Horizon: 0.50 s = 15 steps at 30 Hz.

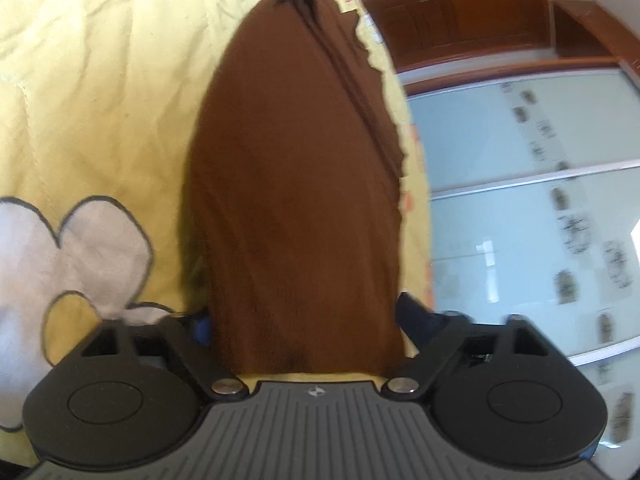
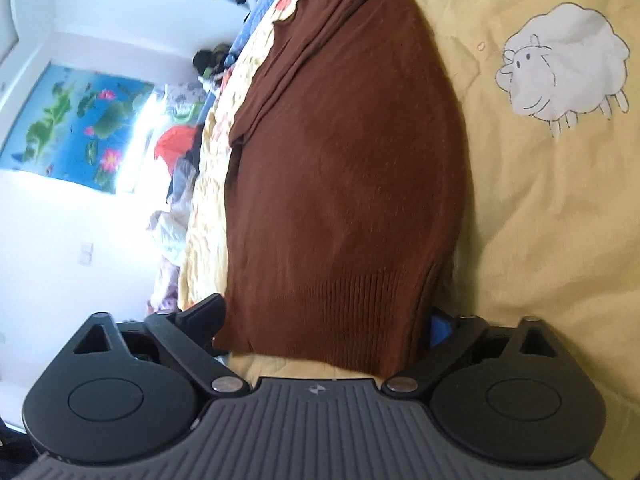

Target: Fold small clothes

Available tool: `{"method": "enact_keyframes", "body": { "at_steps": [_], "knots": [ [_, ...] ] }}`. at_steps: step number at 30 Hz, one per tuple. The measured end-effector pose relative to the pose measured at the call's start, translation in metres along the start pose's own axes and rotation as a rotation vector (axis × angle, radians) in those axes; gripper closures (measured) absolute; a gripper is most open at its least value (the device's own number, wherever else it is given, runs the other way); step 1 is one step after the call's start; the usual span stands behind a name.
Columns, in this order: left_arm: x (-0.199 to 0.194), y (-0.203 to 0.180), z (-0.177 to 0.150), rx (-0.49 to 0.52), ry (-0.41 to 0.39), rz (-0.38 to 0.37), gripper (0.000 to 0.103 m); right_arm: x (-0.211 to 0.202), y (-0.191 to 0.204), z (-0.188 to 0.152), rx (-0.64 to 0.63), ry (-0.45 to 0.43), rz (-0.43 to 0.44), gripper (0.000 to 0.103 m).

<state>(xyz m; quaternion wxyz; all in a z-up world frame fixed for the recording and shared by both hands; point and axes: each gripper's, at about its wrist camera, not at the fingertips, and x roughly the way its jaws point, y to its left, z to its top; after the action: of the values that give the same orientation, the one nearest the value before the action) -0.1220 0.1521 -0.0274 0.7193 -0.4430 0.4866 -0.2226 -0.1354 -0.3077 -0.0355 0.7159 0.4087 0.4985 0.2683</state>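
Both jaws straddle the brown sweater (image 2: 344,184) (grip unclear); sheep quilt (image 2: 552,220) beneath.

Pale yellow quilt (image 1: 100,80), wrinkled, scalloped edge, covering the bed. White flower appliqué (image 1: 60,256), dark-outlined. White sheep appliqué (image 2: 560,68), same outline. Sliding frosted-glass wardrobe doors (image 1: 520,200) with small dark prints; brown wooden cabinets (image 1: 460,12) above. Lotus-pond wall poster (image 2: 76,128). Heap of mixed clothing (image 2: 180,152) beside the bed, one piece orange-red.
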Motion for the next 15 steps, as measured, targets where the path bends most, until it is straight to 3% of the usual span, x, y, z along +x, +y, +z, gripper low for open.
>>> {"method": "enact_keyframes", "body": {
  "at_steps": [1,3,4,5,10,15],
  "knots": [
    [0.001,0.0,0.001,0.003,0.013,0.029,0.058,0.001,0.001,-0.001,-0.006,0.002,-0.015,0.029],
    [0.002,0.003,0.003,-0.017,0.02,0.068,0.076,-0.002,0.0,-0.001,-0.01,0.007,-0.047,0.057],
    [0.002,0.005,0.004,-0.025,0.025,0.089,0.093,-0.003,-0.004,0.0,-0.008,0.01,-0.072,0.068],
    [0.004,0.007,0.004,-0.03,0.029,0.117,0.098,-0.002,-0.008,-0.001,-0.008,0.025,-0.104,0.091],
    [0.006,-0.007,0.003,0.06,0.026,0.152,0.098,-0.006,-0.009,-0.005,-0.041,0.014,-0.081,0.09],
    [-0.001,-0.038,0.037,0.145,-0.03,0.073,0.098,-0.008,0.012,0.018,-0.078,-0.052,0.008,0.09]
  ]
}}
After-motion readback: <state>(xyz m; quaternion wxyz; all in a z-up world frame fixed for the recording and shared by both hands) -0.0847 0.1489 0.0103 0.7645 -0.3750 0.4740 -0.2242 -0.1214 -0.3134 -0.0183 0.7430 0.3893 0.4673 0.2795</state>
